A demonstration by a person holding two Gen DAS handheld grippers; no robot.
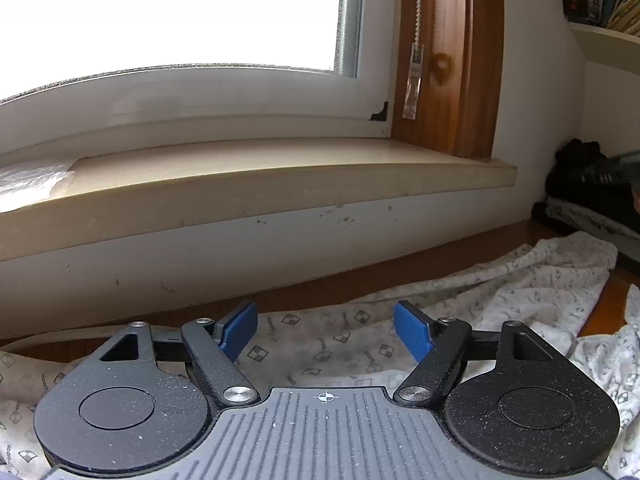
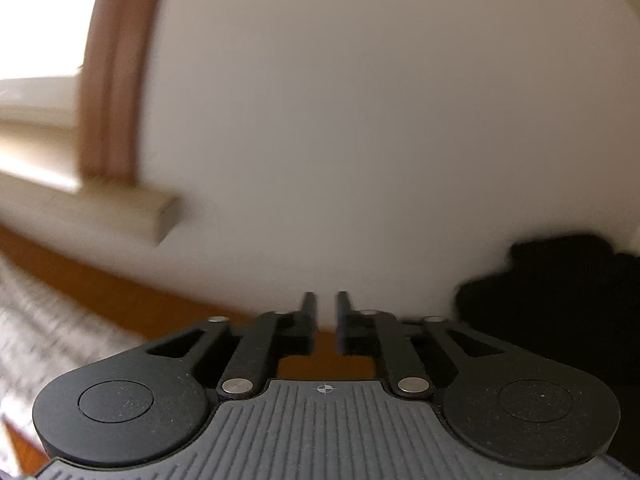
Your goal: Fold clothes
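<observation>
Left gripper (image 1: 326,332) is sitting with its blue pads (image 1: 412,330) spread wide apart, nothing pinched between them. Right under and ahead of it is the white patterned garment (image 1: 520,292), little grey checkered squares printed all over, lying rumpled on a wooden surface (image 1: 304,294). The cloth runs off toward the right where it bunches up in folds, and more of it spills down both sides of the gripper body.

Past the cloth there's a white wall with a beige windowsill (image 1: 280,178) sticking out, a bright window above it, and a wooden frame (image 1: 452,60) with a blind chain (image 1: 416,40) hanging in front. Dark clothing (image 1: 588,184) is heaped in the far right corner.

Right gripper (image 2: 325,320) has its fingers only a narrow gap apart, and that gap is empty, you can see the wood straight through it. That view is pretty blurry. The patterned garment (image 2: 44,320) is off at lower left, well clear of the fingers, and a black pile (image 2: 560,300) sits at right against the wall (image 2: 340,120).
</observation>
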